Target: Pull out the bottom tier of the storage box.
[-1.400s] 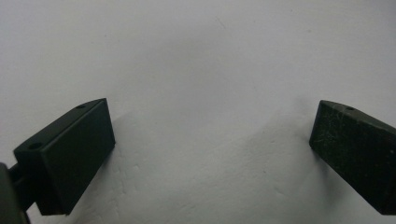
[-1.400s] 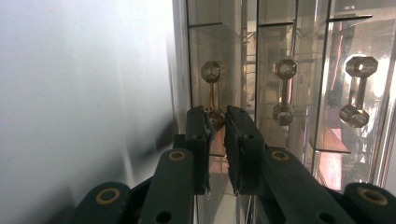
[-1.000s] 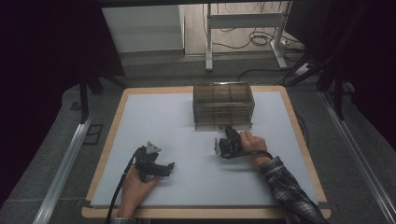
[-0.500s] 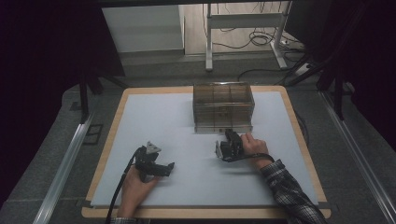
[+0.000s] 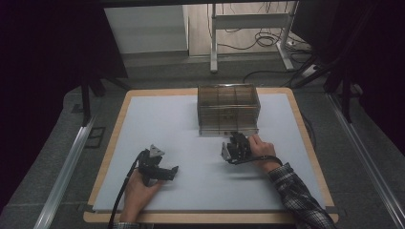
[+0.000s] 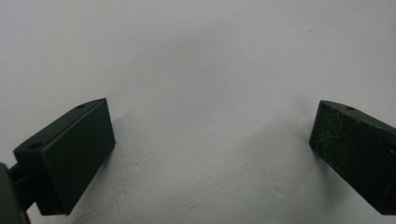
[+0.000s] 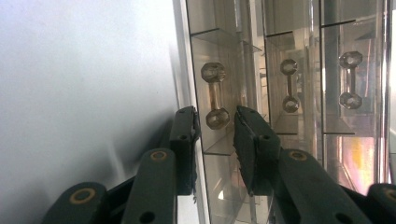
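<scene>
The right gripper [image 7: 215, 135] has moved up to the clear drawer cabinet [image 5: 228, 109] at the tabletop's [image 5: 162, 119] far edge, jaws part-open around a drawer handle [image 7: 214, 95]; the left gripper [image 6: 212, 154] rests wide open, empty.

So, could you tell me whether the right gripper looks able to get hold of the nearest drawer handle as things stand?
Probably yes. The right gripper is open, its jaws either side of the nearest drawer handle on the clear drawer cabinet, with nothing between them.
</scene>
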Motion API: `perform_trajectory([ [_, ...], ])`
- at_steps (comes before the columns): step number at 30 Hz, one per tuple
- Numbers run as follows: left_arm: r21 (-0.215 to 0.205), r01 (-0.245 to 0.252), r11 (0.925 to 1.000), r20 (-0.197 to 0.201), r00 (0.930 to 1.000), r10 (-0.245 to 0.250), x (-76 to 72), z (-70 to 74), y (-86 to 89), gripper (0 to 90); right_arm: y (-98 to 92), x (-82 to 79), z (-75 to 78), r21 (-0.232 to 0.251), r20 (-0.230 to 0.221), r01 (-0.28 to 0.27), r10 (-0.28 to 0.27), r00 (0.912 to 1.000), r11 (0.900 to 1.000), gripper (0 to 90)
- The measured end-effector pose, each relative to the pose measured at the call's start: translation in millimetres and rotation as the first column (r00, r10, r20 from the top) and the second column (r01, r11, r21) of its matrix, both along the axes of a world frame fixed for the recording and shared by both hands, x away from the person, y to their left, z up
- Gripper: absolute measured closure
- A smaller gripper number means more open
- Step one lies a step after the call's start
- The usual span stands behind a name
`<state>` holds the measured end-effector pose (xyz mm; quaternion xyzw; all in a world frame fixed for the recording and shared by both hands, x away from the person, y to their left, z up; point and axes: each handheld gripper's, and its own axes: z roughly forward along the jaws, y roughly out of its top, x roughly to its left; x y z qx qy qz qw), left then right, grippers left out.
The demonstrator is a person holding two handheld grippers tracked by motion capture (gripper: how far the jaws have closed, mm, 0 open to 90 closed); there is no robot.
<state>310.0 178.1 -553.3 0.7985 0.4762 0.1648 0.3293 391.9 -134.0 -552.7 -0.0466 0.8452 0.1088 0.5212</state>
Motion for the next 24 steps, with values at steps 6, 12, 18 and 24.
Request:
perform_trajectory([
  [6, 0.000, 0.000, 1.0000, 0.001, 1.0000, 0.000, 0.0, -0.1, 0.0, 0.0, -2.5, 1.2, 6.4, 0.026, -0.051, 0.006, -0.005, 0.9987, 1.000, 65.7],
  [12, 0.000, 0.000, 1.0000, 0.001, 1.0000, 0.000, 0.0, -0.1, 0.0, 0.0, -4.8, 4.1, 14.2, 0.045, -0.111, 0.003, 0.002, 0.9938, 0.999, 62.4],
  [18, 0.000, 0.000, 1.0000, 0.001, 1.0000, 0.000, 0.0, 0.0, 0.0, 0.0, -6.3, 6.9, 20.6, 0.065, -0.179, -0.004, 0.016, 0.9837, 0.998, 59.2],
  [24, 0.001, 0.000, 1.0000, -0.001, 1.0000, 0.000, 0.0, 0.1, 0.0, 0.0, -9.6, 10.4, 27.2, 0.123, -0.254, 0.013, 0.018, 0.9671, 0.992, 57.4],
])
